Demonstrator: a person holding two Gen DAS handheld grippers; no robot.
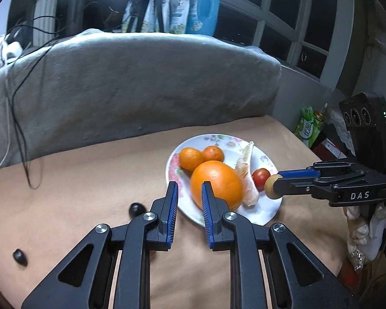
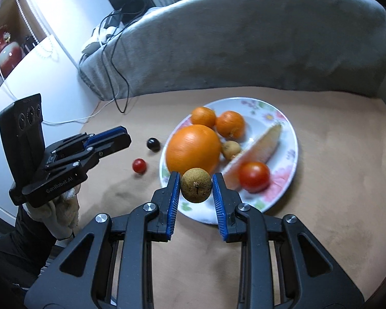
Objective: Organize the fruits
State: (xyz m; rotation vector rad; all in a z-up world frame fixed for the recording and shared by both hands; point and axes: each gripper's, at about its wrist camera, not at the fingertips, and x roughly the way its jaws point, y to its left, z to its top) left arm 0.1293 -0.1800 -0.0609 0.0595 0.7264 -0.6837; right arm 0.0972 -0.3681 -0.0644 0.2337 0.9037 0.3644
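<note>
A: Nearest first, right wrist view. What's w/ the right tongs [image 2: 196, 186]?

B: The blue ribbed pads sit either side of a small brown longan [image 2: 195, 185]. It's round, w/ a rough, matte skin and a stem dimple facing the cam. The pads look closed on it, and it hangs over the near rim of the plate [image 2: 292, 139], prob. so it can drop in w/ the rest.

A: And the left tongs [image 1: 190, 191]?

B: Narrow gap, nothing between. They're low center of the left view, just in front of the plate, and look parked while the other side works.

A: What's on the plate?

B: The plate is glossy white china w/ a floral print. It carries the big orange [image 2: 193, 149] w/ its pebbled peel, two mandarins [image 2: 230, 123], a 2nd longan [image 2: 231, 149], a pale pomelo wedge [image 2: 260, 144] w/ a fibrous look, and a smooth red tomato [image 2: 254, 176].

A: Anything not yet sorted?

B: Yes, left of the plate on the tan cloth: a cherry tomato [image 2: 139, 165] and a dark grape [image 2: 153, 144]. There's also another dark oval bit [image 1: 19, 256] at lower left in the left view. I'd guess those are next.

A: Far end?

B: There's a grey fleecy blanket [image 2: 244, 41] w/ cables draped over it. The surface looks like a bed, though I can't be sure.
</note>
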